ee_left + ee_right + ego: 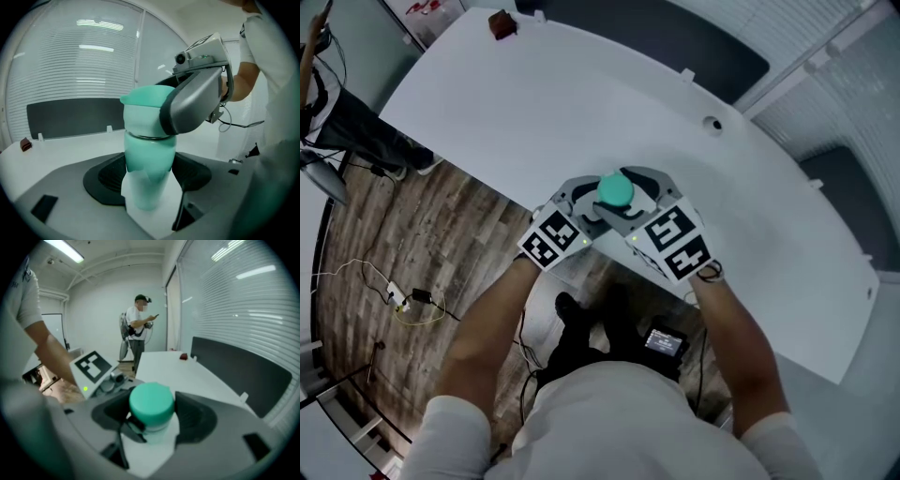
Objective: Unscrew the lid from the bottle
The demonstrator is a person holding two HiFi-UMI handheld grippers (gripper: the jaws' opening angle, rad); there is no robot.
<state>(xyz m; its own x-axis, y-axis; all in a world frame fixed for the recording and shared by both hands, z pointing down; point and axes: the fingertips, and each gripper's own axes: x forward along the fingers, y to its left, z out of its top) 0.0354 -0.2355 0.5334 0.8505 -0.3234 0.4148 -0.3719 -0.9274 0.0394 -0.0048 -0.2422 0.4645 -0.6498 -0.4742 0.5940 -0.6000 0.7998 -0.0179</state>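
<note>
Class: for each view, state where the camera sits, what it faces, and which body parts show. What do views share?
Head view: head-mounted, facing down; forearms, left tool, right tool.
Left gripper view: rides left tool, faces bottle; right forearm shows.
Right gripper view: rides right tool, faces lid; left forearm shows.
All three share the lid.

Right hand-held gripper (152, 417) clamps the teal lid (151, 401) (bottle (157, 431) beneath).

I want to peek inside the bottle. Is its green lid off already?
No, the lid sits right on top of the bottle in the left gripper view.
</note>
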